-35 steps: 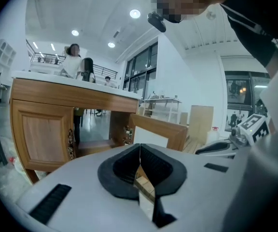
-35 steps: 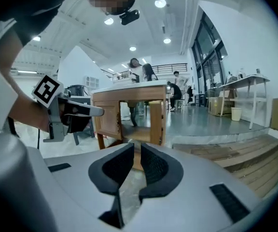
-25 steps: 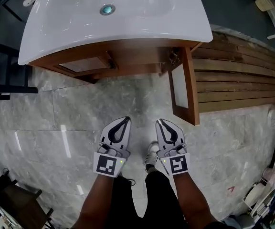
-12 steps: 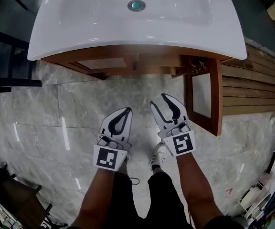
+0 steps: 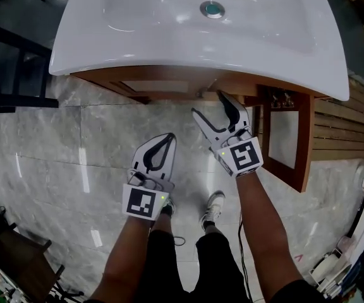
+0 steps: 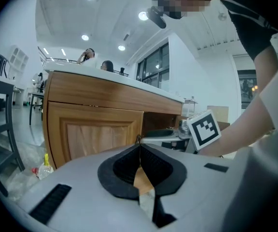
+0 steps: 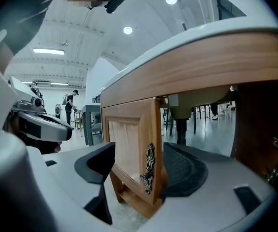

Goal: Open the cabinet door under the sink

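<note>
A white sink tops a wooden cabinet. Its right door hangs swung out. The left door lies near the cabinet front. My right gripper reaches under the sink rim, its jaws opening. In the right gripper view the left door's free edge, with its ornate metal handle, stands between the jaws of the right gripper; a grey pipe shows behind. My left gripper hangs lower over the floor, shut and empty. The left gripper faces the left door panel.
Slatted wooden planks lie right of the open door. A dark metal frame stands at the left. The person's shoes rest on the marble floor. Clutter sits at both lower corners.
My right gripper went from shut to wide open and moved forward up to the cabinet's middle edge. The left gripper crept forward a little, still shut.
</note>
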Demonstrator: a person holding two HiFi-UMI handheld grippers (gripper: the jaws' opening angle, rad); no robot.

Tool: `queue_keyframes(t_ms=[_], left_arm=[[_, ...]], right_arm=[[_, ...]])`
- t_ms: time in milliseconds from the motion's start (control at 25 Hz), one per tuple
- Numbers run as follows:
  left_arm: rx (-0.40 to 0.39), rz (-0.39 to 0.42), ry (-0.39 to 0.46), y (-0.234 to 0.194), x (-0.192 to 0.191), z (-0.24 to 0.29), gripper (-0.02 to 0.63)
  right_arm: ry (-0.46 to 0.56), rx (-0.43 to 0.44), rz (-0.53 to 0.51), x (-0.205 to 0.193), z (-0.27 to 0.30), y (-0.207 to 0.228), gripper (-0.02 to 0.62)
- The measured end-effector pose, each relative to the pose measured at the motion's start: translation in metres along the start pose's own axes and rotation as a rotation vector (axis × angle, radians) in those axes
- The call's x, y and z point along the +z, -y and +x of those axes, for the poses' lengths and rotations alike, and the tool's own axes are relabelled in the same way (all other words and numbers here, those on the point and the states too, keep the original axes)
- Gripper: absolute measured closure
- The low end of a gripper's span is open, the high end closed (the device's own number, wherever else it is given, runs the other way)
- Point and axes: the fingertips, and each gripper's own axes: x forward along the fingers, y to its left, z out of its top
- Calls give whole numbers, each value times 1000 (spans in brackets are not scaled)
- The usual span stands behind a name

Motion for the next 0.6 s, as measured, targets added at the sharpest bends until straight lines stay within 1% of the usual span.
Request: queue_keyframes(t_ms=[120, 240, 400, 600], left_arm=[[3, 4, -3, -11, -3, 0, 583], [16, -13, 2, -20, -7, -3, 583], [22, -14, -2, -29, -11, -10, 583], [37, -9, -4, -39, -12, -19, 583]], right_arm=[[-9, 41, -5, -3, 23, 4, 274], [-30, 76, -29, -7, 41, 7, 262], [-55, 92, -53, -11, 56, 9, 261], [-69, 112, -45, -11, 71, 12, 261]])
